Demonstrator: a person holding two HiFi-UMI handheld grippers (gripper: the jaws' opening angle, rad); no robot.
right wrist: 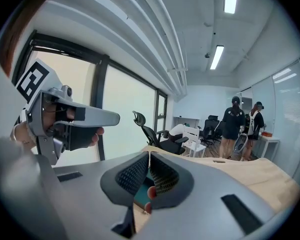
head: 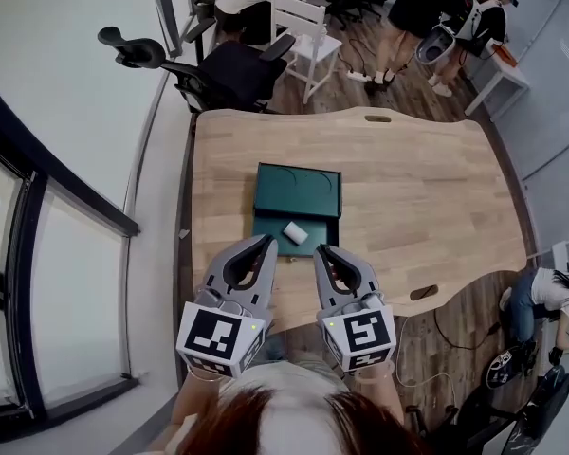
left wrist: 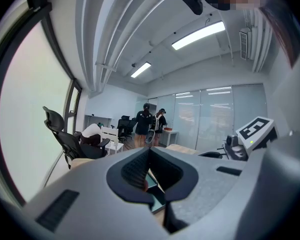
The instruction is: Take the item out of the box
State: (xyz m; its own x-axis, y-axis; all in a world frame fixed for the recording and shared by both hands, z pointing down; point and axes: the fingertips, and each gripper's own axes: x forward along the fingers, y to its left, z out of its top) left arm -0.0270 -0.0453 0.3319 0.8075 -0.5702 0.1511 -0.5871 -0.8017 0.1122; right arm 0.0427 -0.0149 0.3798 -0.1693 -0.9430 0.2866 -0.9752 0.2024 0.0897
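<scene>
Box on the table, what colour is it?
The box is dark teal green, clearest in the head view.

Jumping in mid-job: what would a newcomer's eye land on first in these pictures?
The open dark green rectangular box in the middle of the light wooden table stands out first, with a small white item lying in its near half. Next come the grey left gripper and grey right gripper, side by side at the box's near edge, both with jaws together and nothing between them.
</scene>
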